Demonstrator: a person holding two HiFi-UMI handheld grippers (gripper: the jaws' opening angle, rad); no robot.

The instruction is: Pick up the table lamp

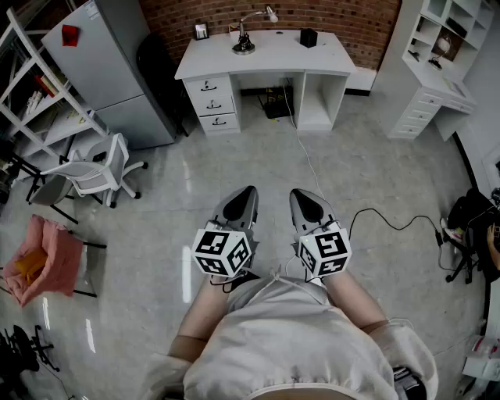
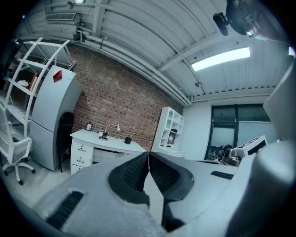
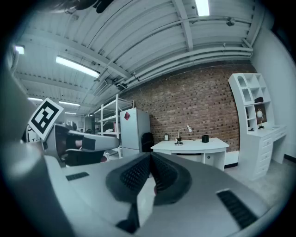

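A person stands on a glossy grey floor (image 1: 156, 219) in a brick-walled room, holding the left gripper (image 1: 248, 192) and the right gripper (image 1: 298, 195) side by side in front of the body. Both point roughly level toward a white desk (image 1: 273, 61) set against the brick wall (image 1: 336, 16). Each gripper's own camera shows its two dark ribbed jaws pressed together at the tips, with nothing caught between them. The table lamp (image 1: 243, 47), a slim silver model with a round base and a bent arm carrying a small head, stands upright toward the back of the desk top, left of centre. It is well apart from both grippers and untouched. In both gripper views it appears far off, above the closed jaw tips. On the same desk, a small picture frame (image 1: 201, 31) sits at the back edge to the lamp's left, and a small black container (image 1: 308, 37) sits to its right. A grey refrigerator (image 1: 109, 70) bearing a red tag stands left of the desk, with a white office chair (image 1: 98, 168) in front of it. A seat draped in pink cloth (image 1: 43, 258) lies near the left edge of the head view. A tall white shelf unit (image 1: 437, 55) with drawers fills the right corner.
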